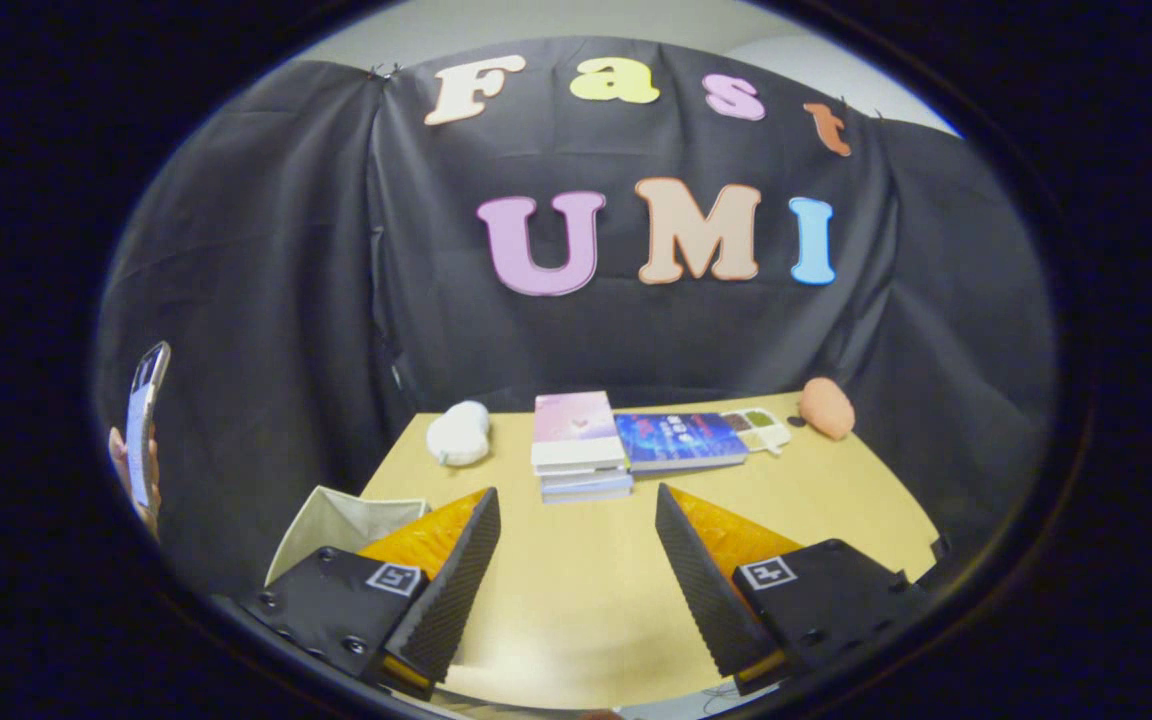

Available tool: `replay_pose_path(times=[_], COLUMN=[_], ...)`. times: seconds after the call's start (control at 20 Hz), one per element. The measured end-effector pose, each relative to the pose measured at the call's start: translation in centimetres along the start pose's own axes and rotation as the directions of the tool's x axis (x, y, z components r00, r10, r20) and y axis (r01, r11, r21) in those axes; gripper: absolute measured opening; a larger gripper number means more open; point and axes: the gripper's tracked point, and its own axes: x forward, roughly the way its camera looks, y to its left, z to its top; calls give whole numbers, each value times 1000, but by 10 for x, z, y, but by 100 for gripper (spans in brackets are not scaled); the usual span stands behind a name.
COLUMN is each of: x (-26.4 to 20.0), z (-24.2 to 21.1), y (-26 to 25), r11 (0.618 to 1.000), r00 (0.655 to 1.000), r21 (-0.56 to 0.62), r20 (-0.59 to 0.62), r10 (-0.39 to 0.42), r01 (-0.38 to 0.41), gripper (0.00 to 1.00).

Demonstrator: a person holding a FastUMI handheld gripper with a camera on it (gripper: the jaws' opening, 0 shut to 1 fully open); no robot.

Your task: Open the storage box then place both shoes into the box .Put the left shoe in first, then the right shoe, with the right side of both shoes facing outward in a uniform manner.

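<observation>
Gripper [576, 560] jaws stand wide apart, holding nothing, above bare tabletop [586, 590]; stacked books [581, 445] lie beyond.

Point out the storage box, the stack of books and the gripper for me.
storage box [336, 525]: gripper view, inner wall.
stack of books [576, 420]: gripper view, top cover.
gripper [578, 515]: gripper view, midway between its open fingers.

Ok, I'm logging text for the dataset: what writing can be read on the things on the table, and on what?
Blue book: cover print too small to read.
Pink book: too blurred to read.
Tongs, open above the table: square markers, no words.
</observation>
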Motion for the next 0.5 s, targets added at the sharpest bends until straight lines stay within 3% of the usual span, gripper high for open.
replay_pose_path(times=[0.5], x=[5], z=[103], y=[-74], r11=[1000], r00=[980], r21=[27], r20=[198], r10=[9], r01=[-15], gripper=[99])
